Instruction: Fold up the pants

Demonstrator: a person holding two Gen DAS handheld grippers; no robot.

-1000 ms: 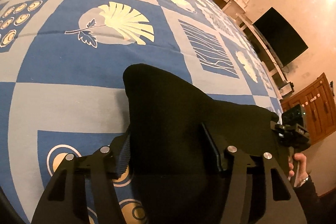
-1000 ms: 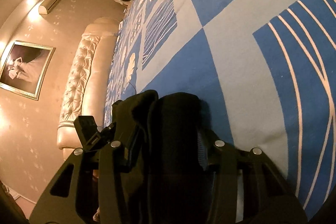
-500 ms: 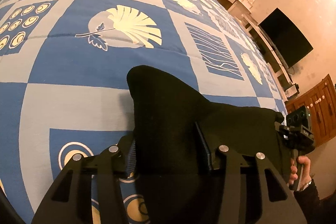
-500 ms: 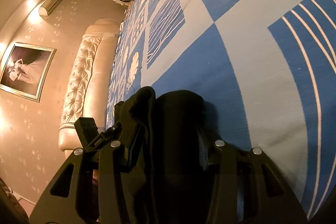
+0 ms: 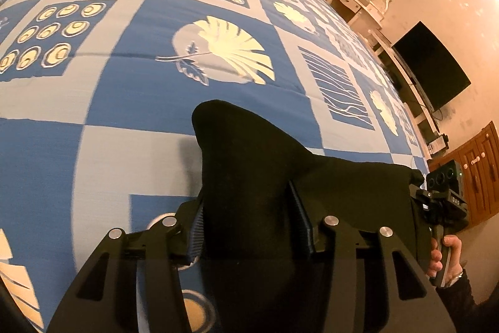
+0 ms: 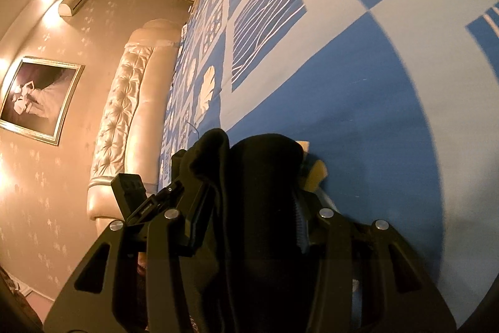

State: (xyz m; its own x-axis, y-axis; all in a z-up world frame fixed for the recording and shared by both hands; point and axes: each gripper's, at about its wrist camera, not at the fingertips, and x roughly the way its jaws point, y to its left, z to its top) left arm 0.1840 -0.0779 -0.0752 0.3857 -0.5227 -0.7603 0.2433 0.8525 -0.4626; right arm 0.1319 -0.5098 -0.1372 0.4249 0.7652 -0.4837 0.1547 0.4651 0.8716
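left gripper (image 5: 249, 227) clamped on a thick bunch of black pants (image 5: 255, 164), jaws just closed further; right gripper (image 6: 249, 217) pinching the other end. pants hang between them just above the blue bedspread (image 5: 131, 89). soft, floppy, fairly light, so hold the edges. far off, a television (image 5: 432, 64).
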